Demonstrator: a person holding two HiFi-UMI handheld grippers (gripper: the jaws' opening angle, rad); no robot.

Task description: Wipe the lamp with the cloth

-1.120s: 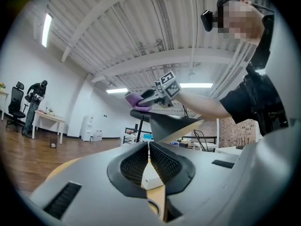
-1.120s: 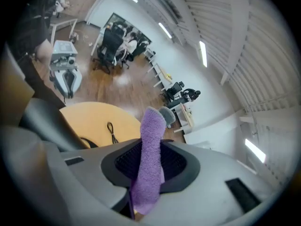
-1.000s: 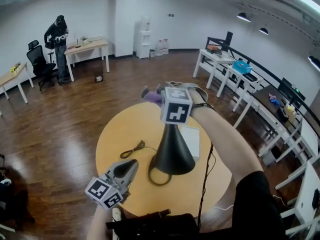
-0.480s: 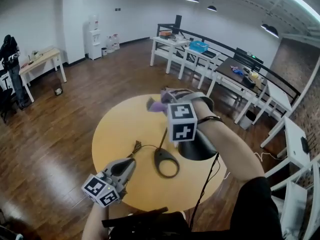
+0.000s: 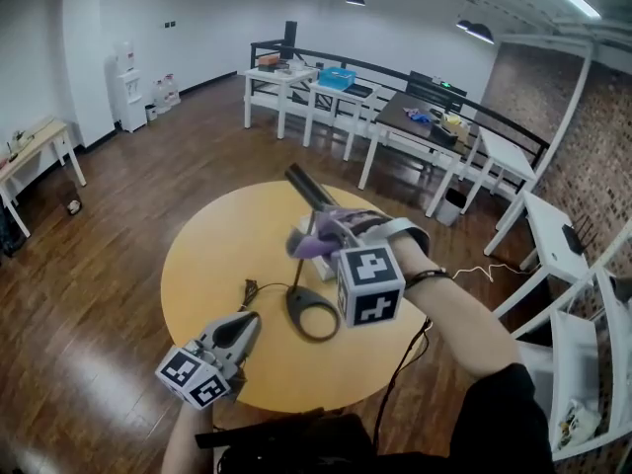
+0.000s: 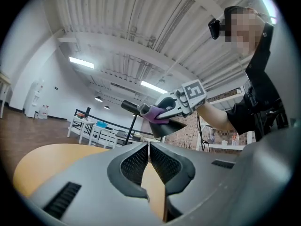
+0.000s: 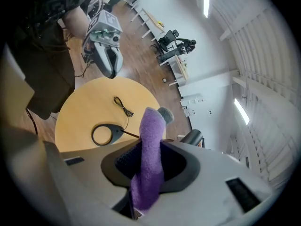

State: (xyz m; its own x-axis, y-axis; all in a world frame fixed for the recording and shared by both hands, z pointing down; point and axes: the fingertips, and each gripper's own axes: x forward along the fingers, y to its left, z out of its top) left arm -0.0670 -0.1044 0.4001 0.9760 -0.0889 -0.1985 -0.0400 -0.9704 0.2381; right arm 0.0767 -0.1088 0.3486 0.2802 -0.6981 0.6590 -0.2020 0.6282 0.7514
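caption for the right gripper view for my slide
Right gripper clamps the purple cloth over the round table, with the lamp base, cord and left gripper beyond.

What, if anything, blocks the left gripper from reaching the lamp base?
Probably nothing, so yes. The left gripper, shut, hangs close to the base with only open table between them; the cord lies off to one side.

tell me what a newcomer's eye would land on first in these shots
The purple cloth stands out first, pinched in the right tongs at the black desk lamp above the round yellow table. Next come the left tongs, shut and empty, over the table's near edge.
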